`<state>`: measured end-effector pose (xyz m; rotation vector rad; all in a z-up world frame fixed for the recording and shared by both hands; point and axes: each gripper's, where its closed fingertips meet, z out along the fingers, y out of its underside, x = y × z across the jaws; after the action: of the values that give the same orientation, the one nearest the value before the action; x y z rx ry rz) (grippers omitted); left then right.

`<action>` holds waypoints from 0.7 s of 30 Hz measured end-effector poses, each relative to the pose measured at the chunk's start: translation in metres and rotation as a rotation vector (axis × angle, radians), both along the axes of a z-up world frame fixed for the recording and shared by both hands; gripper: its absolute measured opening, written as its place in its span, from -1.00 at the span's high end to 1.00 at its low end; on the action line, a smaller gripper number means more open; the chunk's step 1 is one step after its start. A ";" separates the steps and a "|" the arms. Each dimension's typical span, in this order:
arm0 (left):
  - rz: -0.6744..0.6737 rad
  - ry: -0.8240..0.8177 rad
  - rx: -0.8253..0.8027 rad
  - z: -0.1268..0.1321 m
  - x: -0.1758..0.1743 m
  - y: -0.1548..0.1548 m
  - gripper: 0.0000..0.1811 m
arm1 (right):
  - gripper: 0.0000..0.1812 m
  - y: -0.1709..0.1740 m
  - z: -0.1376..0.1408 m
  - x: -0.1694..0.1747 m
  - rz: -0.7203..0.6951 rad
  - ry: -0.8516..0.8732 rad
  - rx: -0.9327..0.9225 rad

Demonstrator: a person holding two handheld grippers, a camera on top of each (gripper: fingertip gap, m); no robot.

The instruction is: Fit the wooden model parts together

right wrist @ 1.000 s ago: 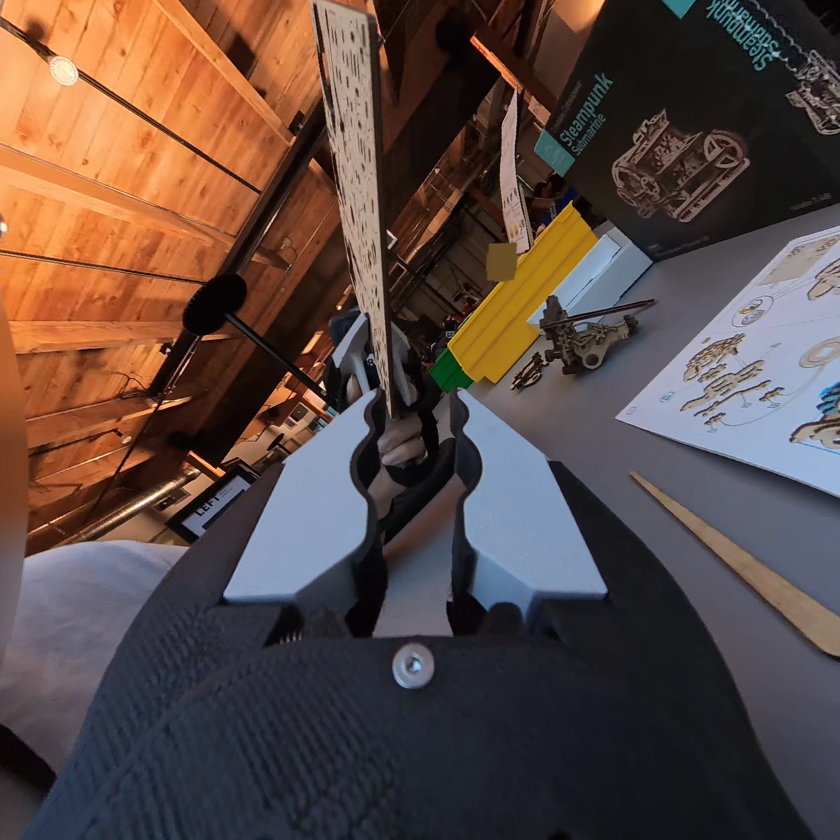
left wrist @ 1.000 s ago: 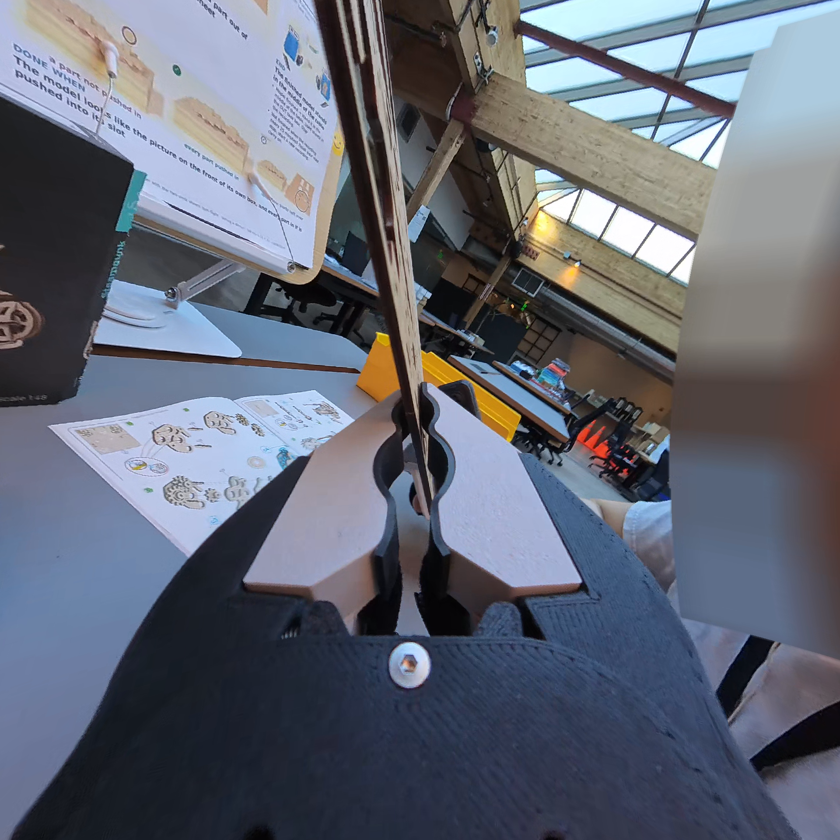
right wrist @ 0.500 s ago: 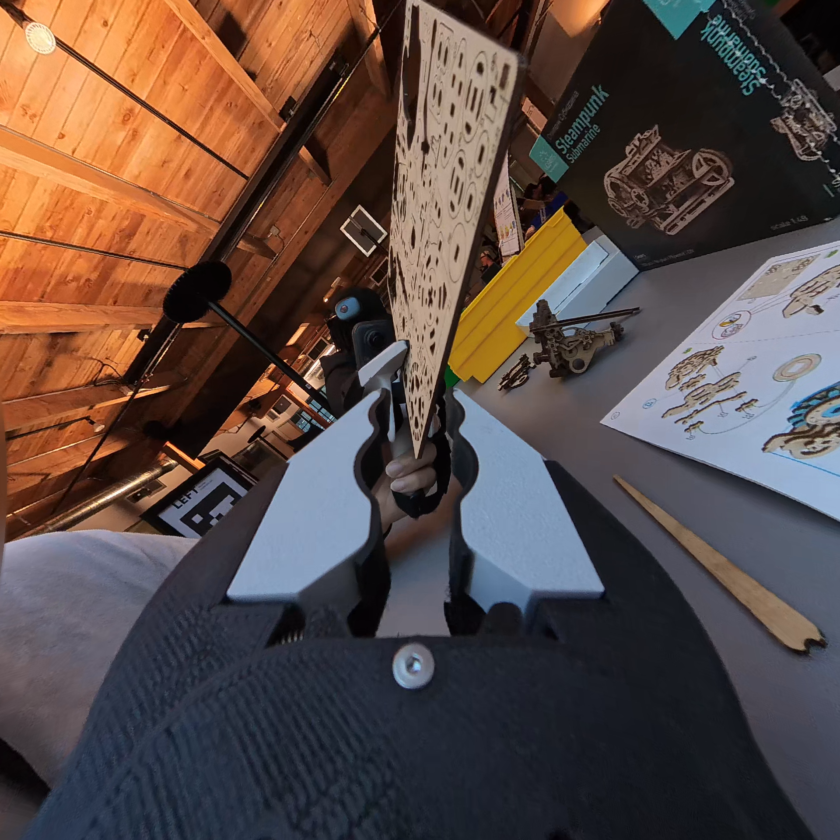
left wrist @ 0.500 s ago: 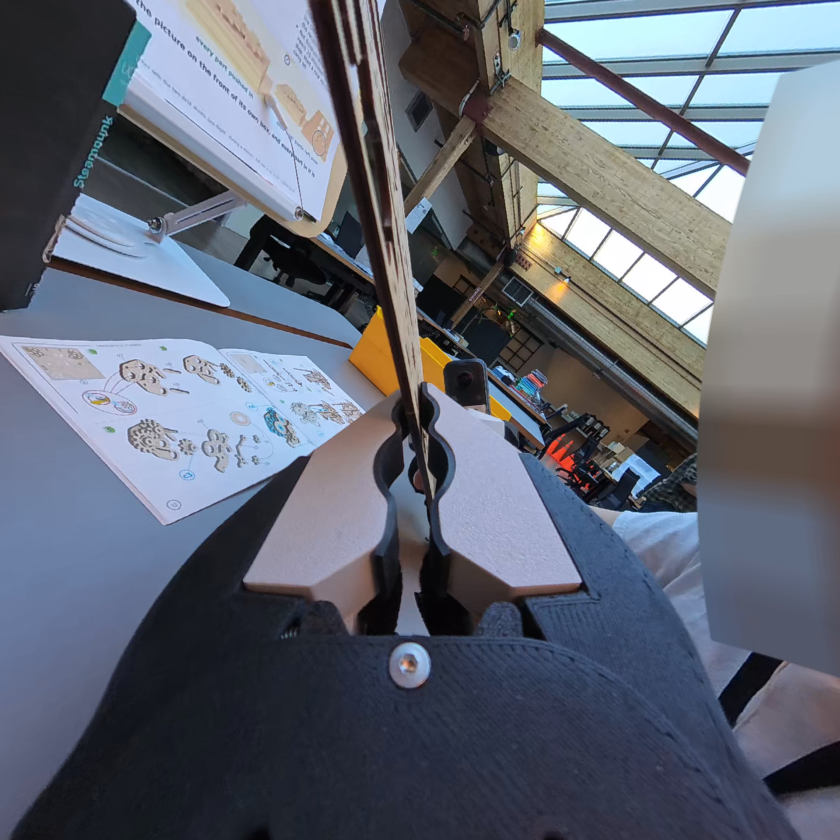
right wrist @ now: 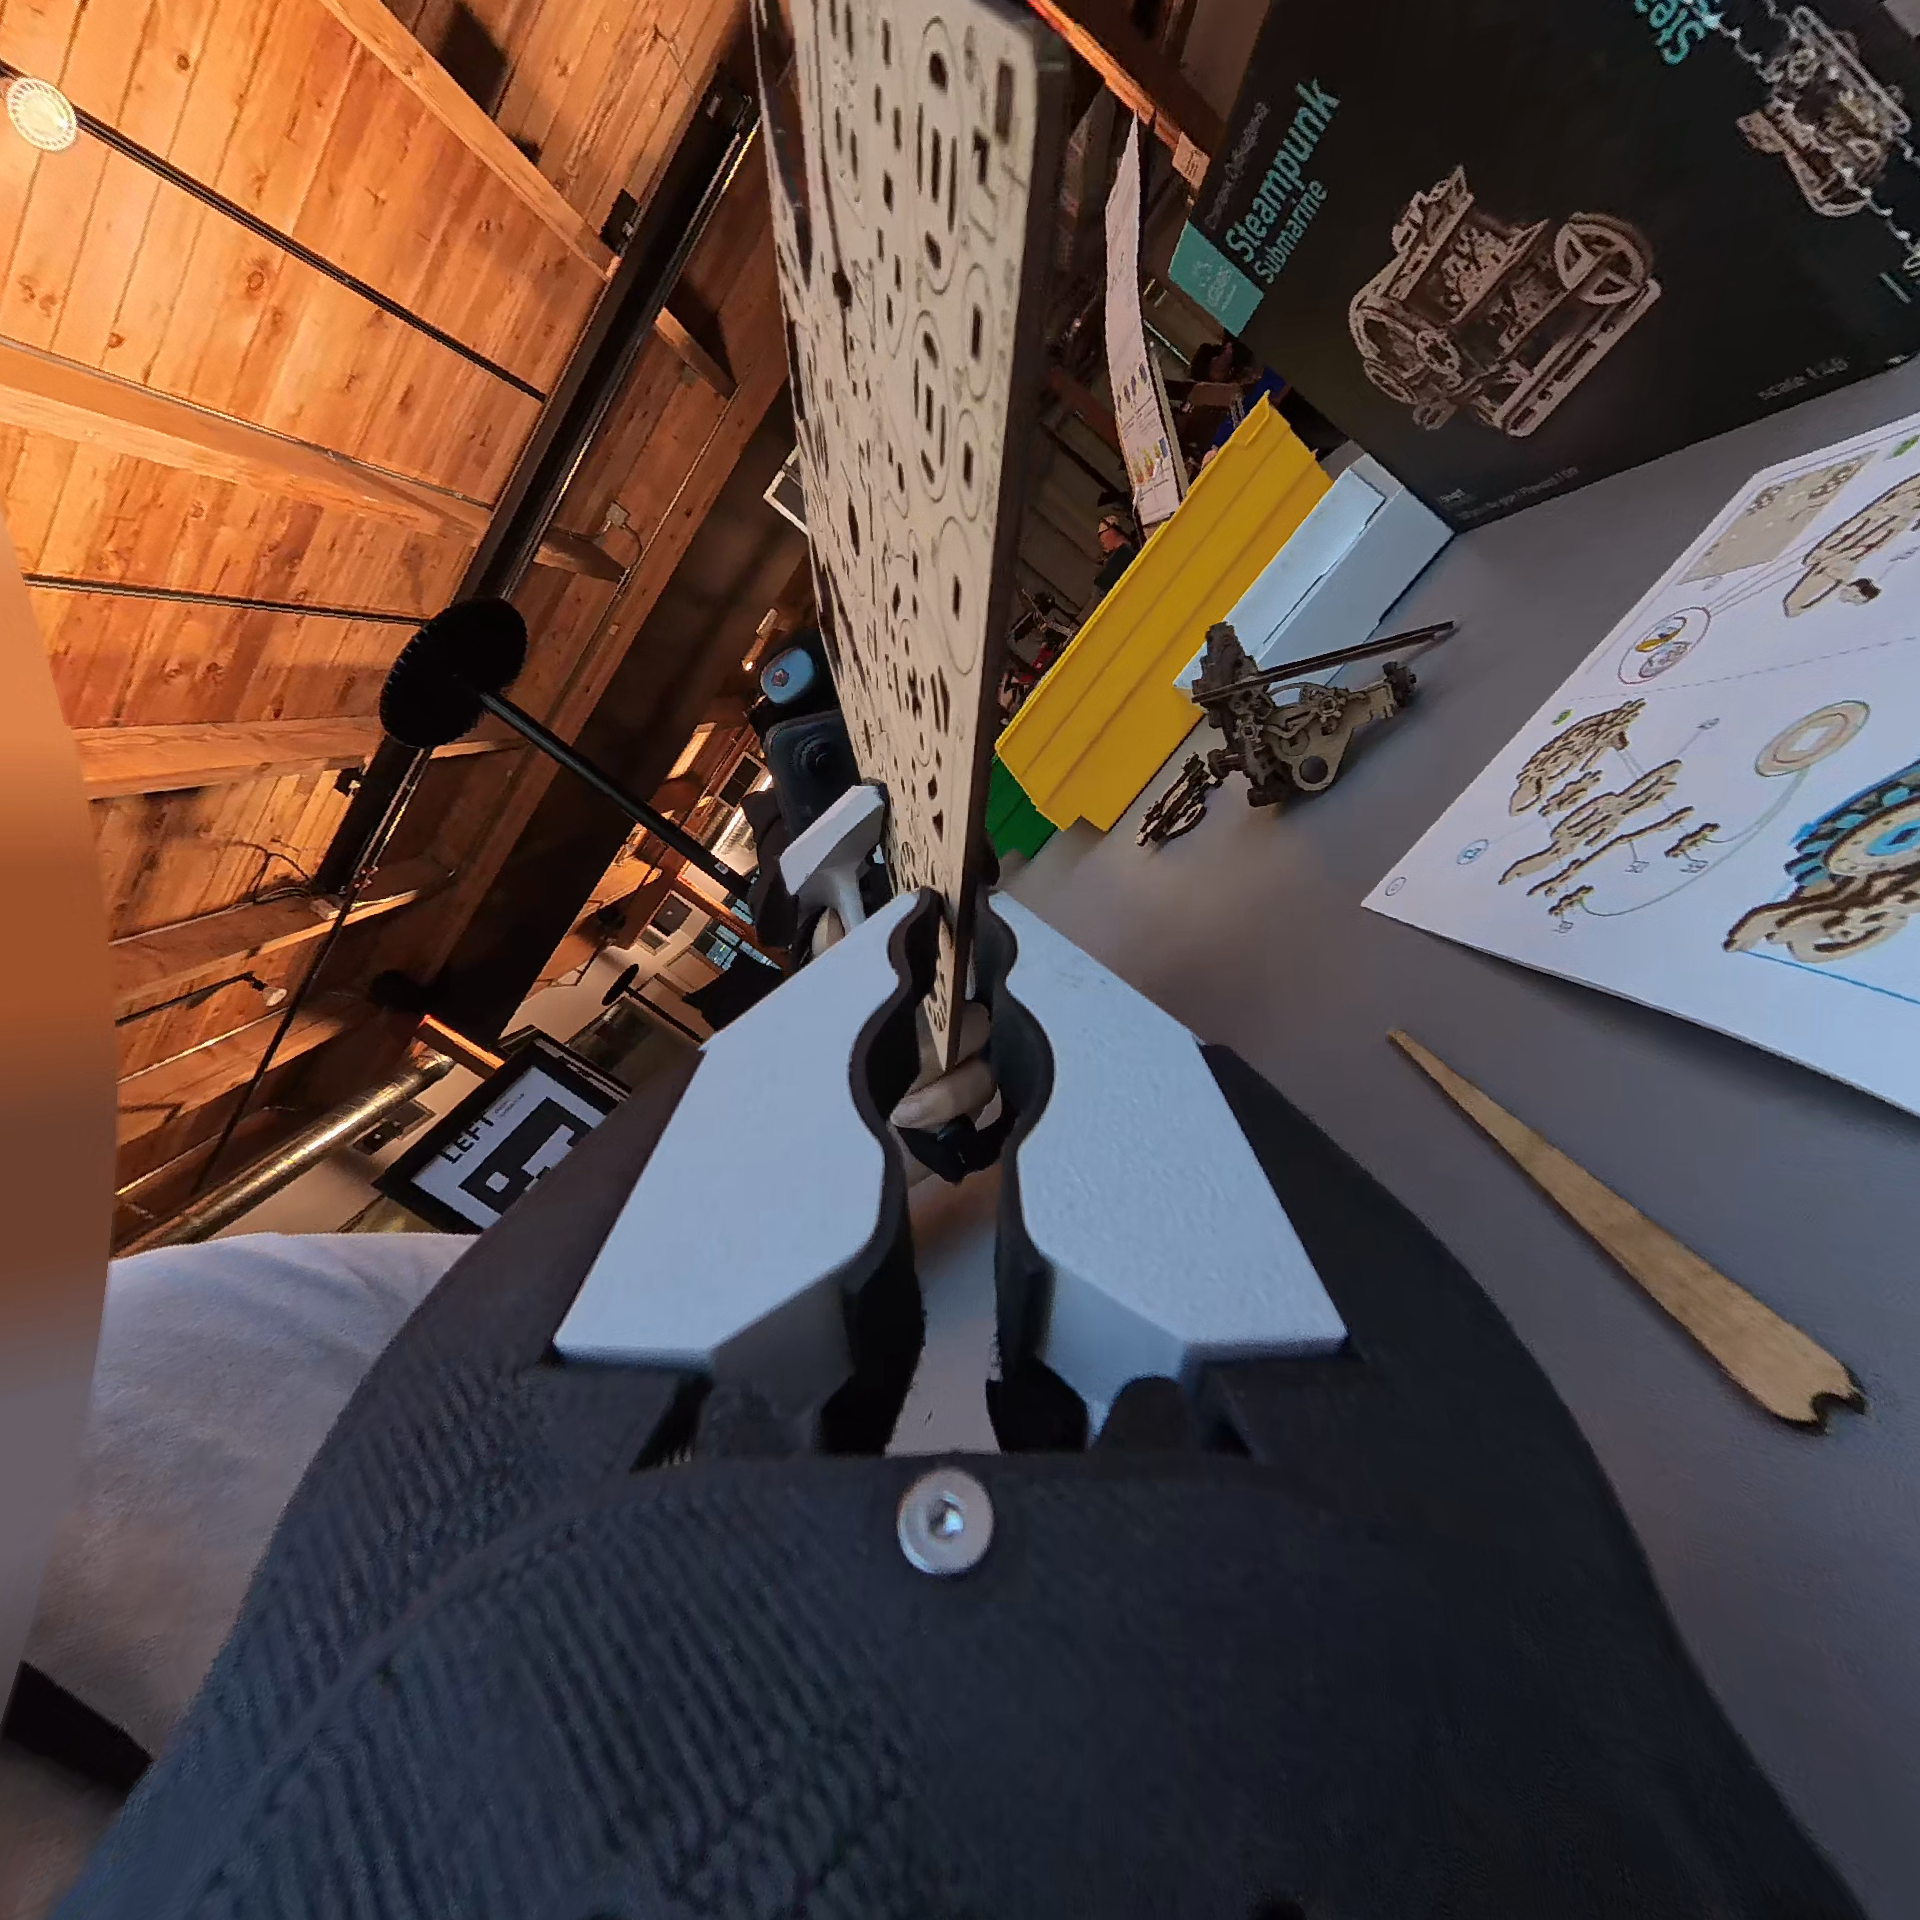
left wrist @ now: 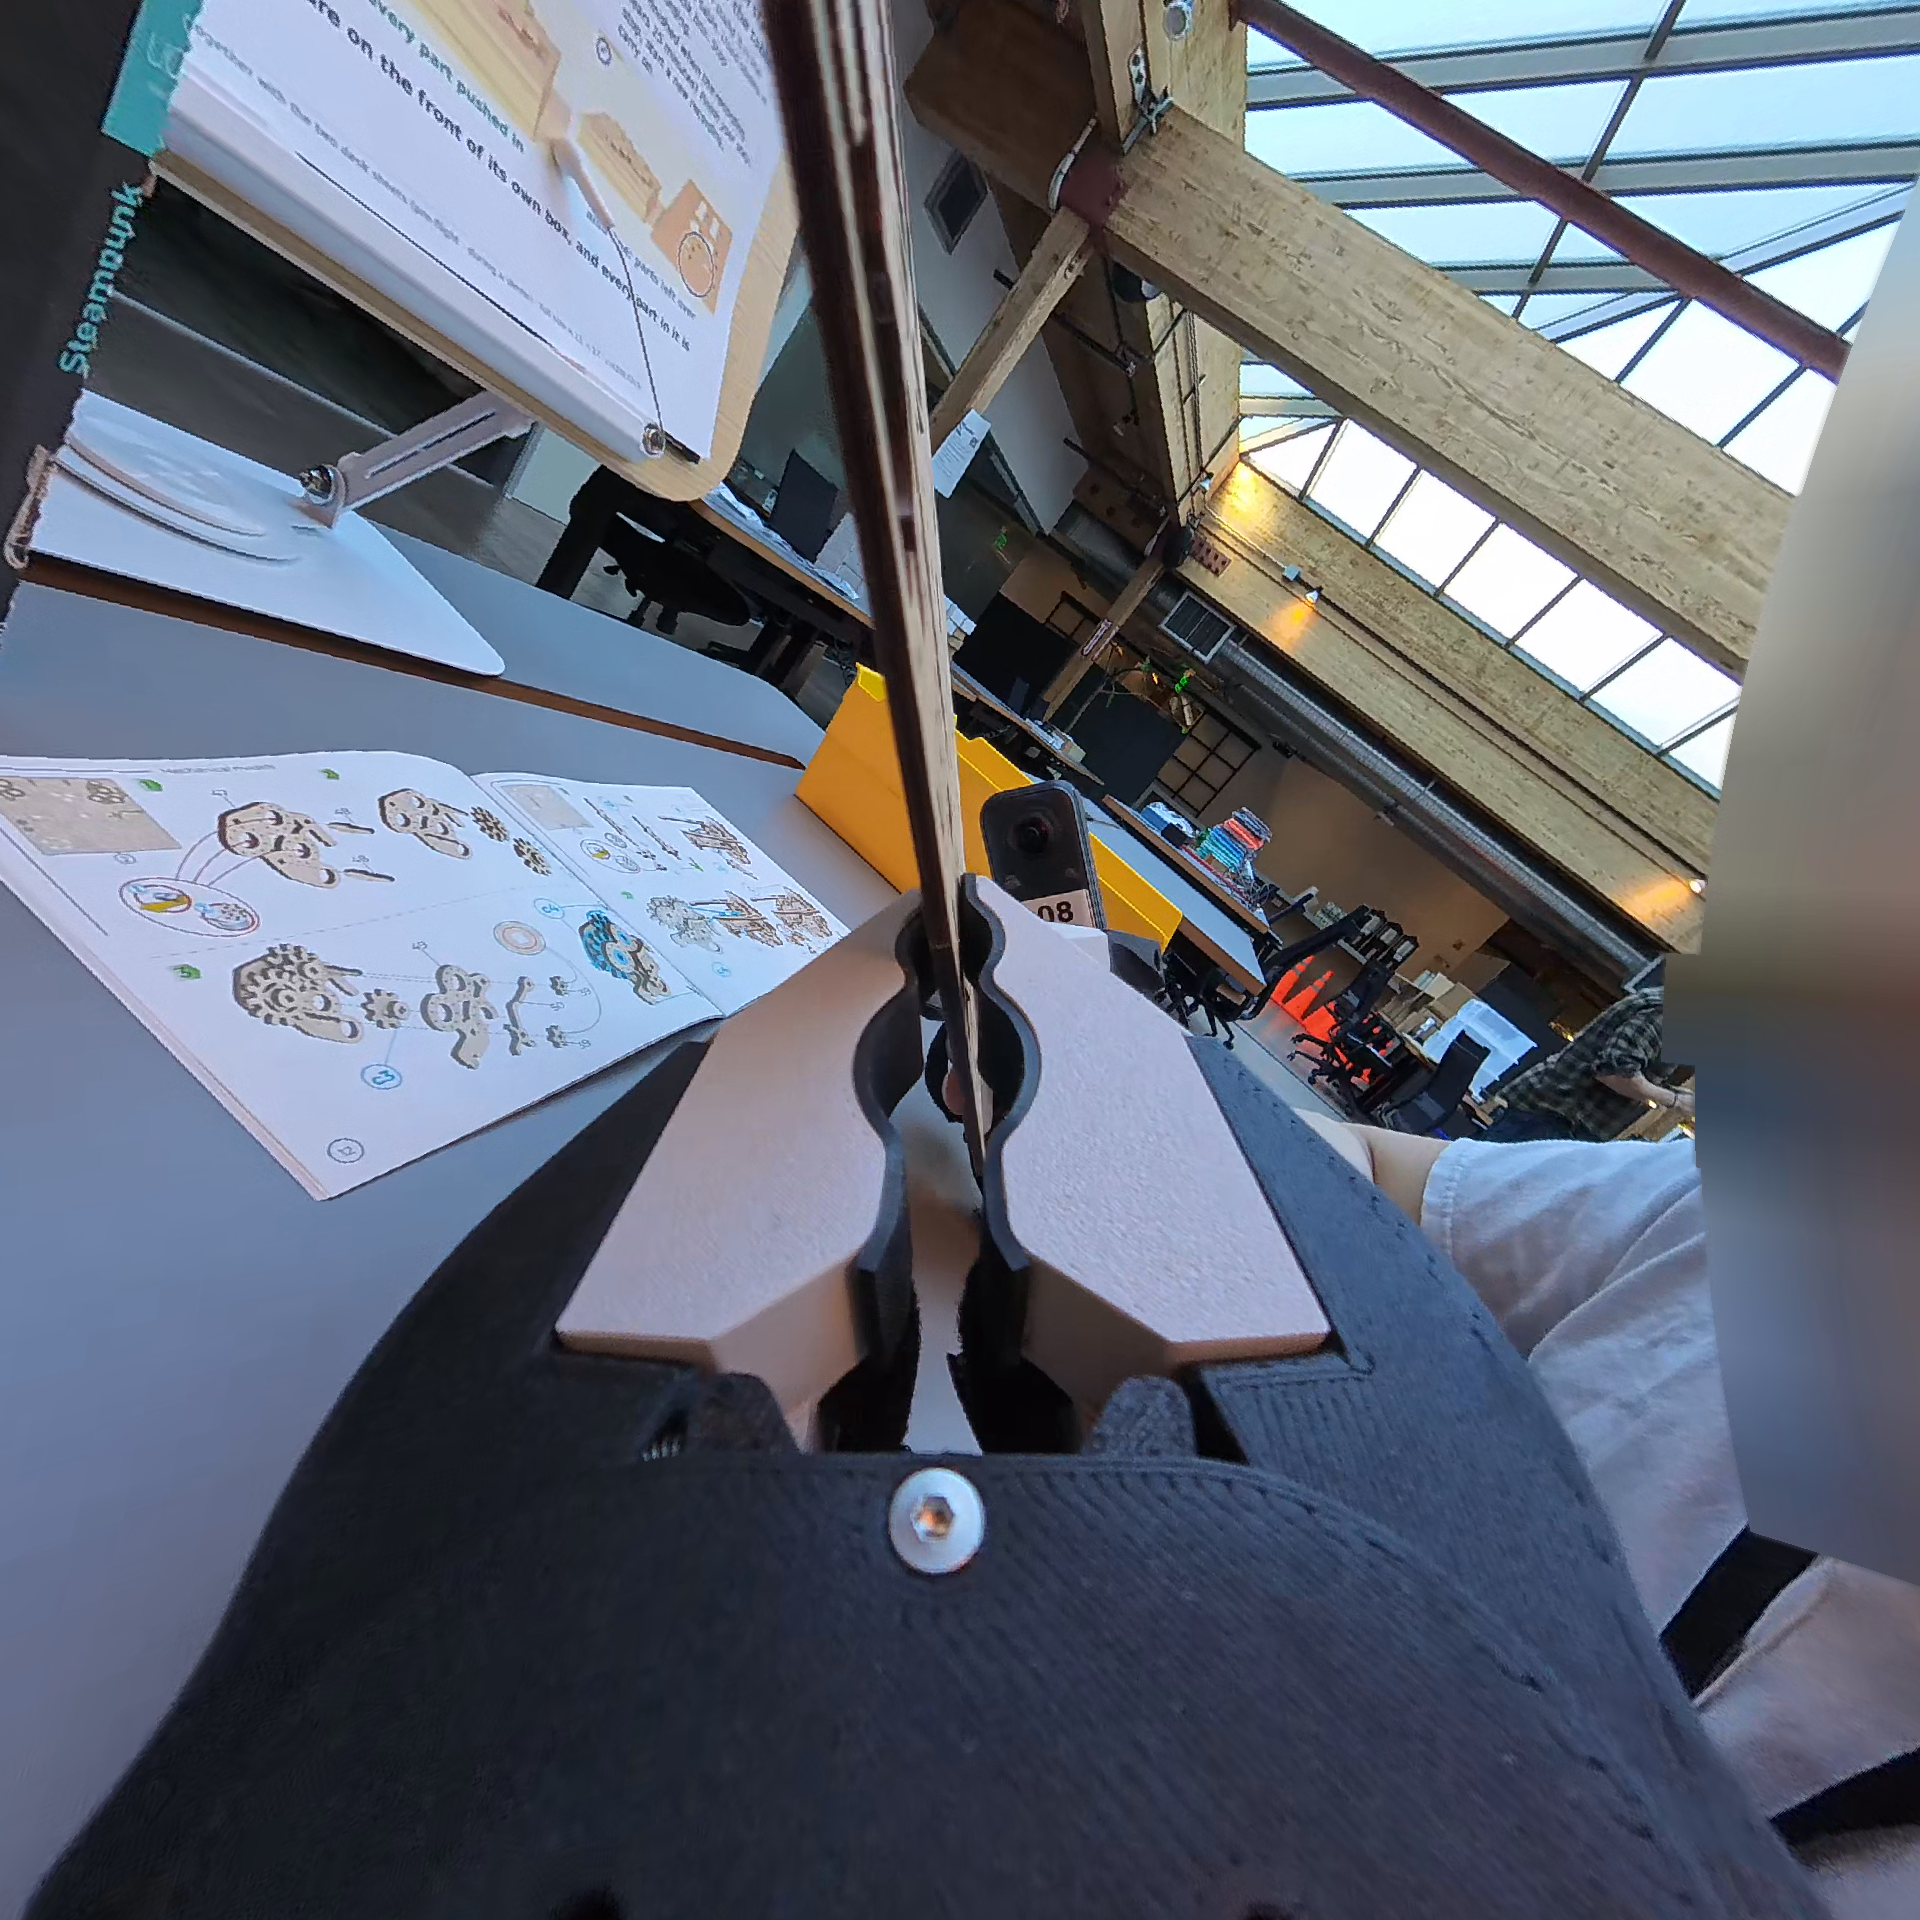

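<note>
Counter: a smooth grey counter (right wrist: 1351, 997) is carrying an open booklet (left wrist: 395, 935), a black box (right wrist: 1558, 239), a yellow bin (right wrist: 1132, 644) and a thin wooden stick (right wrist: 1621, 1236).
Room: timber beams and a glass roof are showing overhead.
Wooden sheet: I am holding the flat laser-cut wooden sheet (right wrist: 914, 447) upright above the counter.
Left fingers: my left gripper (left wrist: 951, 935) is pinching the sheet's edge.
Right fingers: my right gripper (right wrist: 961, 935) is clamping the same sheet.
Model: a part-built wooden model (right wrist: 1288, 717) is sitting beside the bin.

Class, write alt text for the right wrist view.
The right gripper is shut on a laser-cut wooden parts sheet held upright. On the grey table lie a wooden stick, an open instruction booklet and a part-built model.
</note>
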<state>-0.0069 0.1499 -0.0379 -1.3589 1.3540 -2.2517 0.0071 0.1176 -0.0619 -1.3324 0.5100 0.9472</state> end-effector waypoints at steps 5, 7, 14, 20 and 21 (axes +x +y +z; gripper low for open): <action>0.003 0.012 0.029 -0.004 0.001 -0.001 1.00 | 0.96 0.000 -0.006 0.002 0.004 0.030 -0.029; 0.005 0.009 0.051 -0.005 0.001 -0.004 1.00 | 0.95 -0.002 -0.006 0.004 -0.007 0.000 -0.042; 0.042 -0.048 0.140 0.002 -0.003 -0.012 1.00 | 0.93 -0.004 -0.004 0.003 -0.028 -0.040 -0.052; 0.046 -0.044 0.150 0.001 -0.004 -0.015 1.00 | 0.93 -0.007 -0.005 0.005 -0.055 -0.044 -0.068; 0.049 -0.043 0.159 0.001 -0.004 -0.016 1.00 | 0.93 -0.007 -0.005 0.005 -0.062 -0.045 -0.073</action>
<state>-0.0104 0.1341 -0.0373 -1.2701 1.4347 -2.0804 0.0123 0.1106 -0.0674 -1.3925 0.5527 0.8532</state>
